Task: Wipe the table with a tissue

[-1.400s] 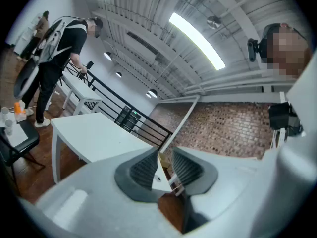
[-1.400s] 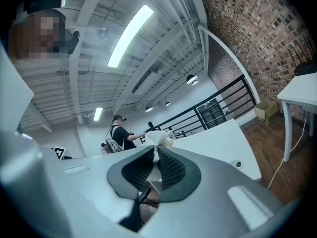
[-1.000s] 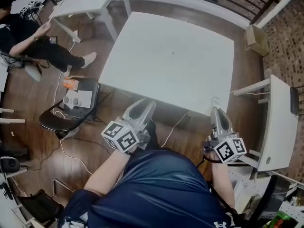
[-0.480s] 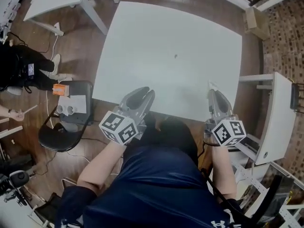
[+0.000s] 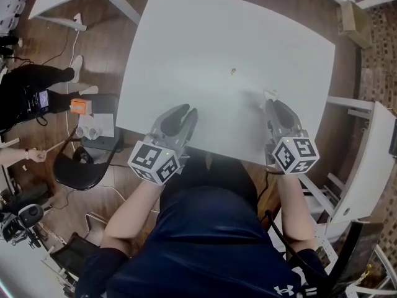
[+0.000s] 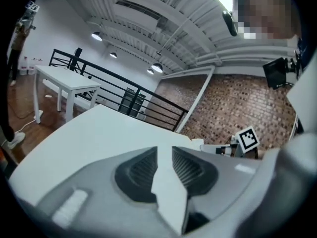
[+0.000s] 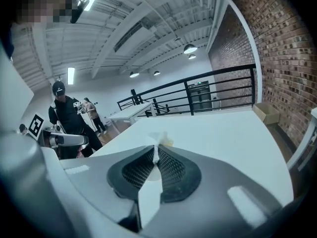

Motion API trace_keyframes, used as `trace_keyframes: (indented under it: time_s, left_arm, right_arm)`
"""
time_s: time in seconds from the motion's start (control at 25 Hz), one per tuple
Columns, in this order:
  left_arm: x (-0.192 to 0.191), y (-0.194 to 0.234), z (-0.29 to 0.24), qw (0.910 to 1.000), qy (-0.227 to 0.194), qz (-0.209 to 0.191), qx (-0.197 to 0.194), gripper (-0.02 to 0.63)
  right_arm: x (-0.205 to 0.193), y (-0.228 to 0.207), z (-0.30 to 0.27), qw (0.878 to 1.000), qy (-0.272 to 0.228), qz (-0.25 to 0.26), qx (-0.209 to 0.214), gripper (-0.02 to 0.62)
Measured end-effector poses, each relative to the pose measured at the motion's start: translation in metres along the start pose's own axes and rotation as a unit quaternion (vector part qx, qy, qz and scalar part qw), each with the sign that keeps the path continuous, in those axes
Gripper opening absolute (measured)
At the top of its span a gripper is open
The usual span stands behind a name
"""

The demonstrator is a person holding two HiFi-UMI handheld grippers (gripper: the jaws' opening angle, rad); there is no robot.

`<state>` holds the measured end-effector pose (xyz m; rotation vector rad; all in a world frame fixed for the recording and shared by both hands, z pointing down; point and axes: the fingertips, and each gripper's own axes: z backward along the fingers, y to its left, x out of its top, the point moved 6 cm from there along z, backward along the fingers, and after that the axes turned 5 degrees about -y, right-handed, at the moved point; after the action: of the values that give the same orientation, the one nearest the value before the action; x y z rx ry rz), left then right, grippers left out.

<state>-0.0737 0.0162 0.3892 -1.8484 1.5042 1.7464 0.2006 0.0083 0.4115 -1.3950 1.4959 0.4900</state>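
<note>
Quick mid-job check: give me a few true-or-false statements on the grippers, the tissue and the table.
1. The right hand-held gripper pinches a tissue. True.
2. The left hand-held gripper grips a tissue too. False: its jaws stand apart, empty.
3. A small speck lies on the table ahead of both grippers. True.
4. Both grippers hang over the floor. False: their tips are over the table's near edge.

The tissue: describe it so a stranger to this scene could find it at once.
Start at the big white table. Over its near edge reaches the right gripper. The tissue is the small crumpled white scrap pinched at its tip; the left gripper holds nothing.
</note>
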Motion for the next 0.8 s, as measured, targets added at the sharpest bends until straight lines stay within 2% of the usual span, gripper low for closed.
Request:
trace_keyframes:
  time_s: [0.2, 0.4, 0.6, 0.8]
  left_arm:
    - [-0.004, 0.009, -0.031, 0.9997, 0.010, -0.019, 0.008, 0.092]
    - [-0.007, 0.013, -0.048, 0.9998, 0.013, -0.008, 0.010, 0.092]
    - [-0.012, 0.022, -0.051, 0.9997, 0.014, 0.001, 0.019, 0.092]
    - [-0.012, 0.034, -0.048, 0.9994, 0.011, 0.014, 0.028, 0.092]
  right_arm:
    - [-0.008, -0.008, -0.043, 0.996, 0.052, 0.064, 0.022, 0.028]
    - [-0.013, -0.023, -0.082, 0.984, 0.106, 0.144, 0.021, 0.028]
    - [-0.022, -0.037, -0.115, 0.955, 0.173, 0.239, 0.005, 0.028]
    - [-0.023, -0.040, -0.139, 0.922, 0.201, 0.330, -0.001, 0.028]
